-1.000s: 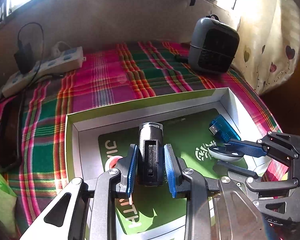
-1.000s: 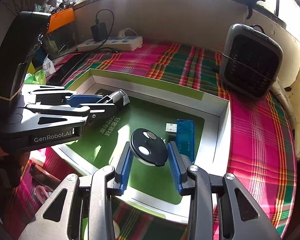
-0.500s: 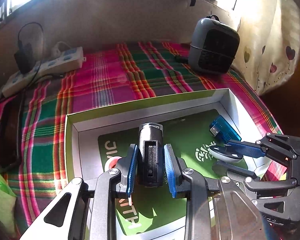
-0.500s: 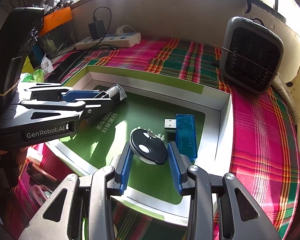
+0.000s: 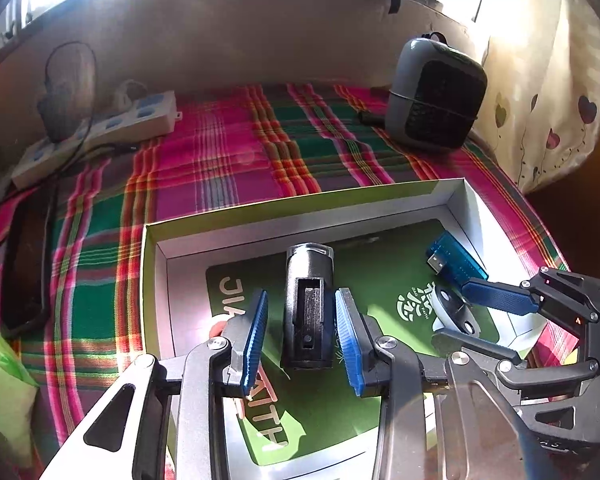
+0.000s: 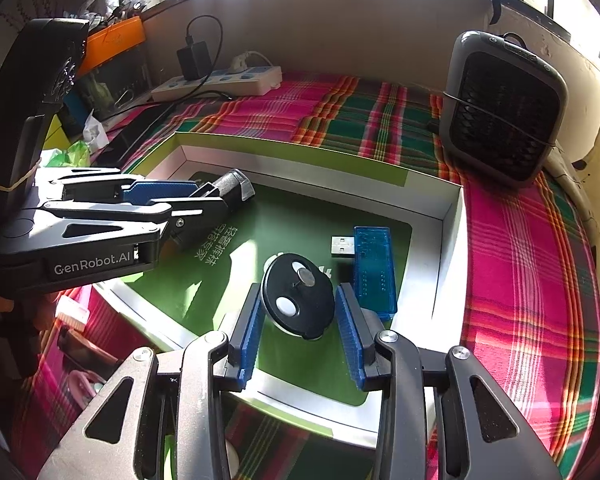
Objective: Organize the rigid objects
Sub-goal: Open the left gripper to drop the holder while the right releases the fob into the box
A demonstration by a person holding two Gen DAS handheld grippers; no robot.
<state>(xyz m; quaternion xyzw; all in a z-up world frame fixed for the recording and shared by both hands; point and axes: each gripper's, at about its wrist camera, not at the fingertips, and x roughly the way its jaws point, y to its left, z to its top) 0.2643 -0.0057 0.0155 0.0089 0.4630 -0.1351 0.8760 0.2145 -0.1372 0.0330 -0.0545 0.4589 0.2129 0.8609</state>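
A shallow white box with a green rim (image 5: 300,204) (image 6: 292,152) lies on the plaid cloth. On its green floor lies a black cylindrical gadget (image 5: 308,312) (image 6: 232,188), between the blue pads of my left gripper (image 5: 302,304) (image 6: 204,200). Those jaws are opening, with a gap at each side. A black oval disc (image 6: 298,300) (image 5: 454,312) lies between the pads of my right gripper (image 6: 299,296) (image 5: 476,320). Its jaws are opening too and stand just off the disc. A blue USB adapter (image 6: 374,272) (image 5: 456,260) rests beside the disc.
A grey desk fan (image 5: 436,92) (image 6: 504,108) stands at the back right. A white power strip (image 5: 100,132) (image 6: 220,82) with a black charger lies at the back left. A dark flat strap (image 5: 24,264) and a green bag (image 5: 0,360) lie left of the box.
Both pairs of jaws have spread apart, letting go of the black gadget and the oval disc, which now lie in the box. Neither hand has moved.
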